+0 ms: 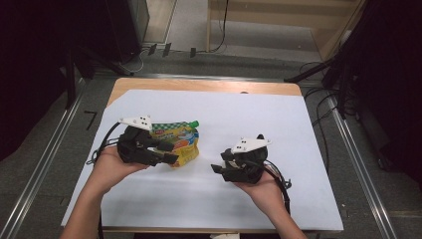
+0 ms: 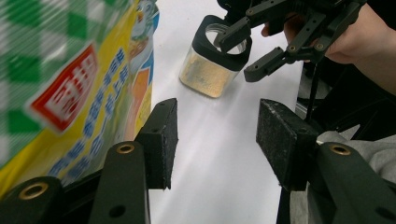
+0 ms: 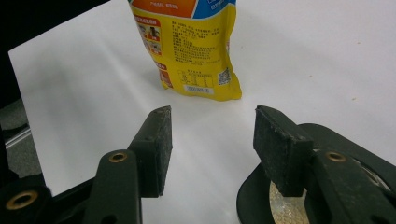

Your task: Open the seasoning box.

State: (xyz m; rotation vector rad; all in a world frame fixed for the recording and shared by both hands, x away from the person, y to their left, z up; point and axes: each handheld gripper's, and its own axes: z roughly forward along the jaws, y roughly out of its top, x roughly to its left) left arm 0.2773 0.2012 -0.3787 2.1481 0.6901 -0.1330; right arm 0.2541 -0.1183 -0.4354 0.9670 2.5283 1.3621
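Pouch (image 1: 183, 143) lies just right of the left gripper (image 1: 168, 152), outside its parted, empty jaws. Jar (image 2: 214, 63) of golden grains sits under the right gripper (image 1: 217, 170), whose jaws also gape empty.

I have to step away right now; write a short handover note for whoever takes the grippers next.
Left gripper: jaws open, nothing between the pads, right beside the yellow spouted pouch with green cap, which lies flat on the white sheet.
Right gripper: jaws open, nothing clamped, poised over the clear square jar with black rim, which holds pale granules and has no lid on.
Done: both things are out on the sheet, jar open.
Left: the pouch cap is on and neither item is gripped; likely grasp the pouch next and bring it toward the jar.
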